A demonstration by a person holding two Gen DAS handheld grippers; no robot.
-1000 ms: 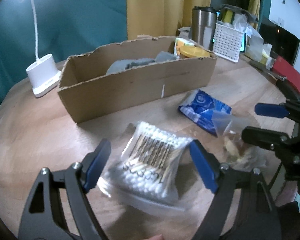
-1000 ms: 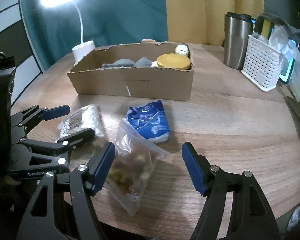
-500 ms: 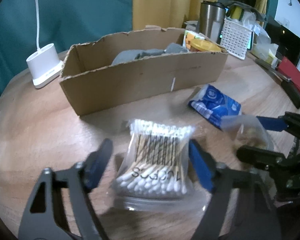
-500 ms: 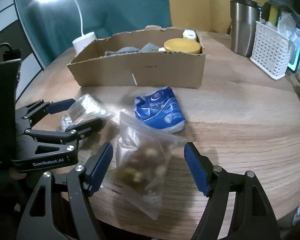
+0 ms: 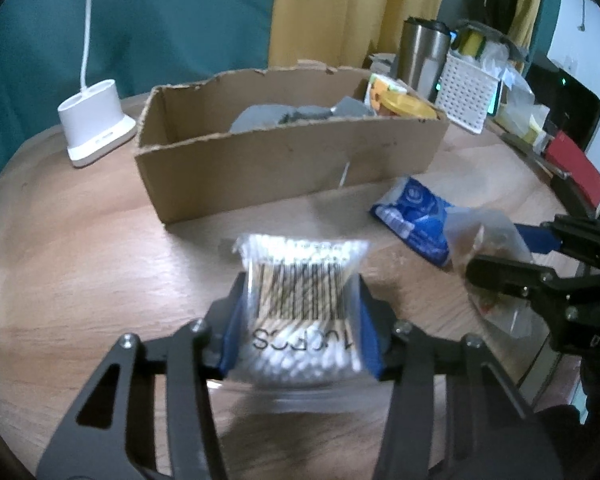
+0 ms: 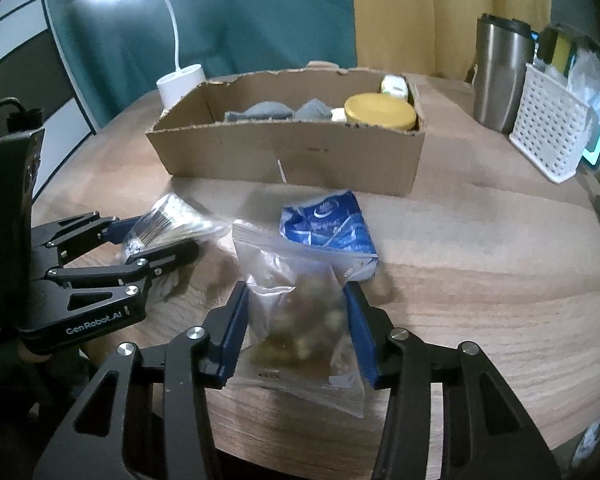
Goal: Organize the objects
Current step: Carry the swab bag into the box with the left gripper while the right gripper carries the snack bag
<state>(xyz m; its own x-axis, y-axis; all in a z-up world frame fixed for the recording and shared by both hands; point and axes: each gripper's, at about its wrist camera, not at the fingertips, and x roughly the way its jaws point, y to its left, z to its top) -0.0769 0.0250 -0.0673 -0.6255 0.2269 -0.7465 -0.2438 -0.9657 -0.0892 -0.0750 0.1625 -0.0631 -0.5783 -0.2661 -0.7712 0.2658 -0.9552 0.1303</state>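
Observation:
A clear bag of cotton swabs [image 5: 300, 320] sits between the blue pads of my left gripper [image 5: 301, 282], whose jaws are closing and press on both its sides. My right gripper [image 6: 296, 288] is closing too, its pads against a clear zip bag of brownish snacks [image 6: 296, 320]. The right wrist view shows the left gripper [image 6: 160, 236] with the swab bag [image 6: 168, 224] at the left. A blue packet [image 6: 332, 228] lies on the table just behind the zip bag. Beyond stands an open cardboard box [image 6: 292, 156] holding grey cloth and a yellow-lidded jar [image 6: 380, 114].
The round wooden table [image 6: 480, 280] carries a white lamp base [image 5: 94, 120] left of the box, and a steel tumbler [image 6: 500, 76] and a white perforated basket [image 6: 548, 128] at the back right. Dark devices and a red item crowd the far right edge.
Both pairs of jaws have narrowed from wide apart onto their bags. The swab bag now stands tilted up between the left pads; the zip bag is pinched between the right pads.

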